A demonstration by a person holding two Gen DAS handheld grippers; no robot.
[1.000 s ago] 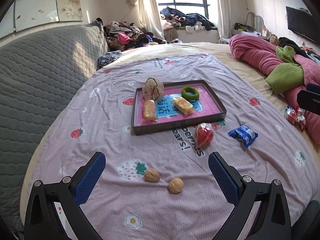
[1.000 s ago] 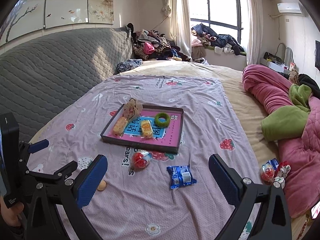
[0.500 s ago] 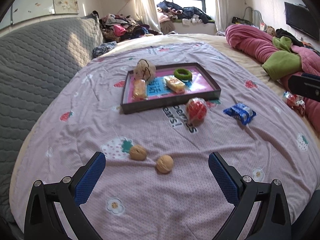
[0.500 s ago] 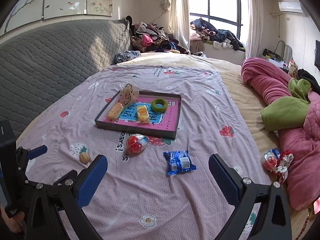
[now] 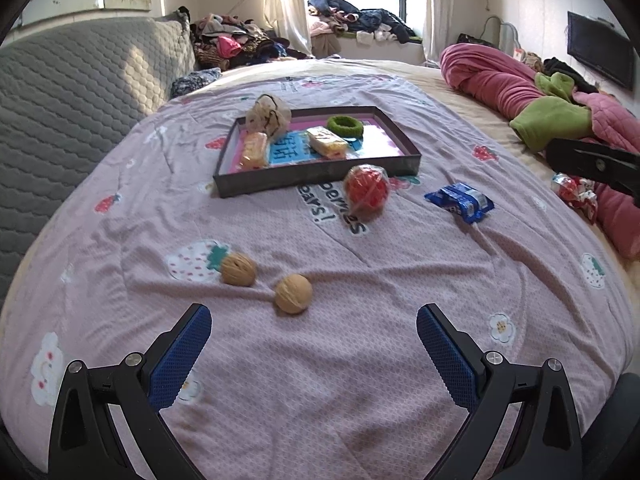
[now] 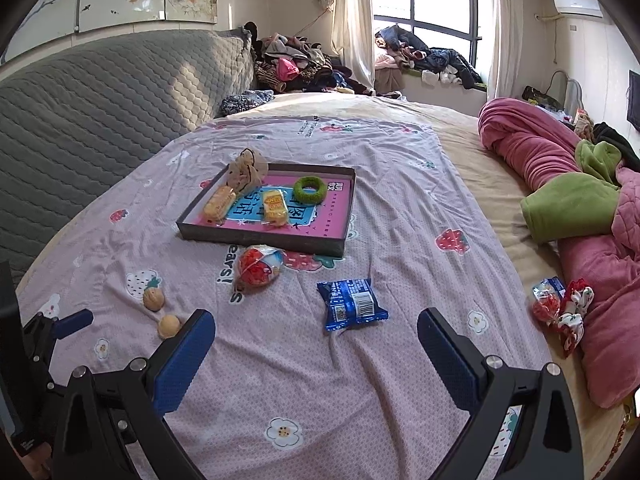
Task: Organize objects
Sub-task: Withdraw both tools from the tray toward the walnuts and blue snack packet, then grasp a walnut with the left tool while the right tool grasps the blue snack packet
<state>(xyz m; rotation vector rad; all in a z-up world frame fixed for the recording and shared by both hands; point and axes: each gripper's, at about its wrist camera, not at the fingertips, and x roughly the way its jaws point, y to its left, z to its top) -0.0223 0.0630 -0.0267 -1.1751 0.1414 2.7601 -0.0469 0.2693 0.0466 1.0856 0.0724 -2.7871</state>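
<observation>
Left wrist view: the left gripper (image 5: pixel 314 344), jaws wide and empty, hovers just short of two walnuts (image 5: pixel 293 293) at its 12 o'clock; round nuts may roll away on the soft bedspread (image 5: pixel 120 216).

Right wrist view: the right gripper (image 6: pixel 316 344), also wide and empty, faces a blue snack packet (image 6: pixel 352 304) at 12 o'clock, a red netted ball (image 6: pixel 256 270) lying between it and the tray (image 6: pixel 260 240).
</observation>
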